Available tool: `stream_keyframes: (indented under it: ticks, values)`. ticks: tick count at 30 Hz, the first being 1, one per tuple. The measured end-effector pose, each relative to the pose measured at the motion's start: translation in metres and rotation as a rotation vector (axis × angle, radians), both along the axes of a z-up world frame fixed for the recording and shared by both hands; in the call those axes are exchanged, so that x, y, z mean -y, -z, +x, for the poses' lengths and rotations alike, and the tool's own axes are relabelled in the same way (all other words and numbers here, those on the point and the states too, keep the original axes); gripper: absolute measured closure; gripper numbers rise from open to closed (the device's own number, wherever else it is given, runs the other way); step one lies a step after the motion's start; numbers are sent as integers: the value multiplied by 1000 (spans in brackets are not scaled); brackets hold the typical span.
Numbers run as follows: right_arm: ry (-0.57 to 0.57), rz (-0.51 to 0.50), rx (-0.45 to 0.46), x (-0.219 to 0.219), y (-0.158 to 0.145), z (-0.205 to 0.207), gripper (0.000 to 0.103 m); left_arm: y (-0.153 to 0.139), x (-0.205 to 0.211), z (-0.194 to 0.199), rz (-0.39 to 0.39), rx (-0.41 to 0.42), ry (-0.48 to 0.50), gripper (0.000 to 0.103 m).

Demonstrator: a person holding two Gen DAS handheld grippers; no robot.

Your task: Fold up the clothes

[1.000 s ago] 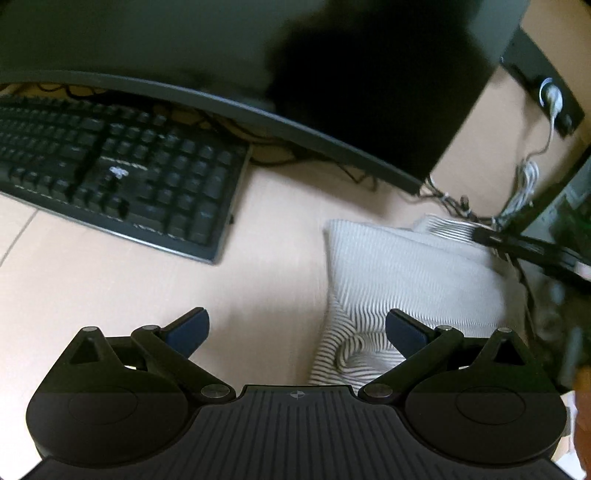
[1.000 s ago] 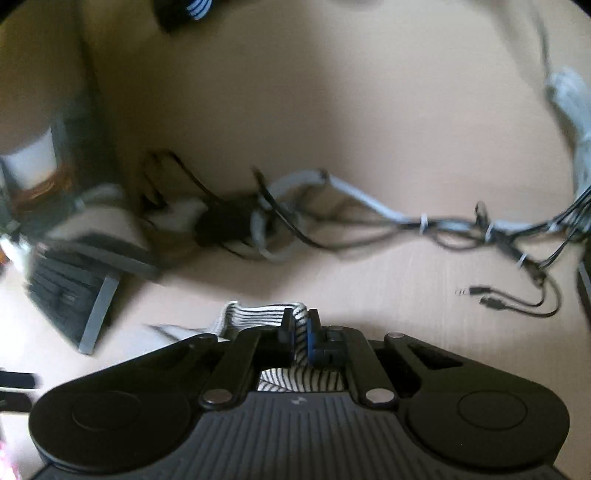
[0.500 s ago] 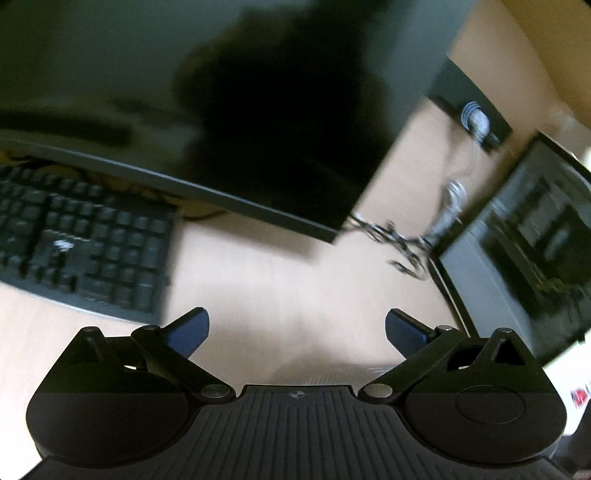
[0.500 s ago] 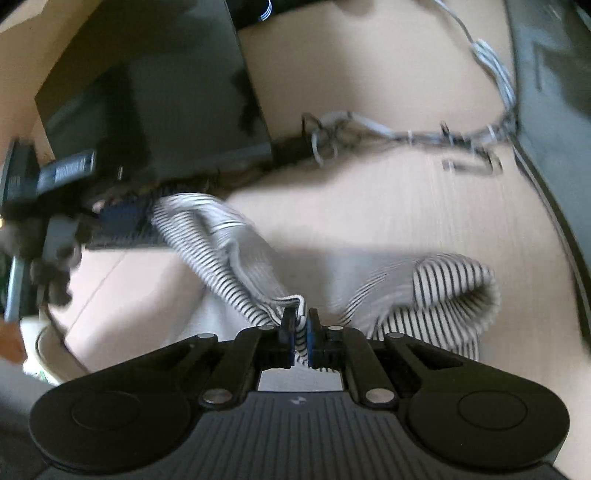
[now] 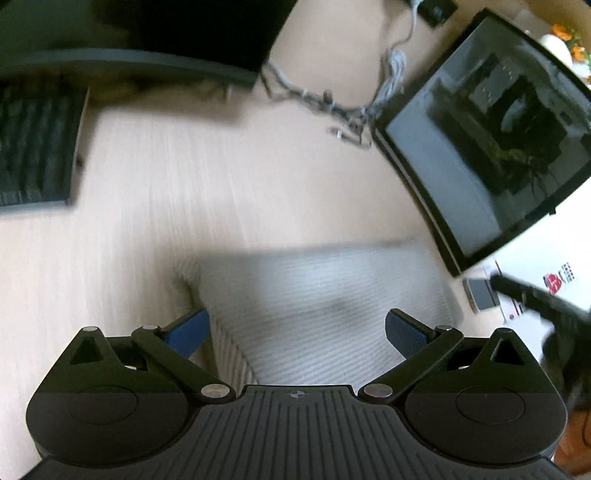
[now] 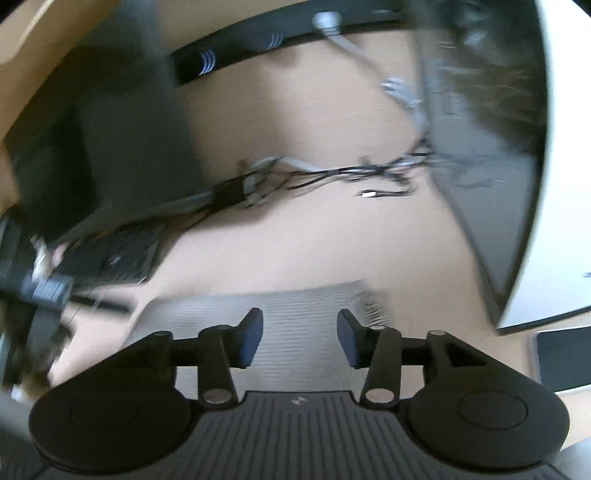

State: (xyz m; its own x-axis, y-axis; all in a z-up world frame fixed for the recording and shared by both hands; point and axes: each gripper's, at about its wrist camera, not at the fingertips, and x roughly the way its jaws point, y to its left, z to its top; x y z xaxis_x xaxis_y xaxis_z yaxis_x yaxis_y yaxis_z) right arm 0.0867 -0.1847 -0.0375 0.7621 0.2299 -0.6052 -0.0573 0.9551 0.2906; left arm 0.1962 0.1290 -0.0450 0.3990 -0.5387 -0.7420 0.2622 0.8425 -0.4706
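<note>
A white garment with fine dark stripes (image 5: 314,306) lies folded flat on the light wooden desk, and its far edge also shows in the right wrist view as the striped garment (image 6: 295,332). My left gripper (image 5: 297,326) hovers over it, open wide, with nothing between its blue pads. My right gripper (image 6: 300,339) is open above the same cloth, its pads apart and empty. Both views are blurred by motion.
A black keyboard (image 5: 35,147) sits at the left under a dark monitor (image 5: 147,33). A second screen (image 5: 491,147) leans at the right. Tangled cables (image 5: 332,107) lie at the back. The other gripper (image 5: 546,306) shows at the right edge.
My right gripper, shut on the striped cloth half a second ago, has opened and let it go. The garment now lies flat and folded. Both cameras have swung toward it.
</note>
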Motion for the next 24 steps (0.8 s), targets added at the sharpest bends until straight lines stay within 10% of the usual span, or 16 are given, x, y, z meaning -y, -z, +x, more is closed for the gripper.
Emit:
stream_keyframes:
  ticks: [9, 12, 15, 24]
  values:
    - [-68, 68, -183, 7, 66, 48, 43, 29, 5, 2, -60, -145, -60, 11]
    - [-152, 45, -185, -4, 71, 60, 56, 41, 6, 9, -62, -181, -95, 27]
    - [-197, 45, -178, -8, 72, 79, 80, 40, 9, 23, -61, -168, -116, 47]
    - [-143, 91, -56, 9, 41, 177, 85, -11, 24, 84, -29, 11, -147, 72]
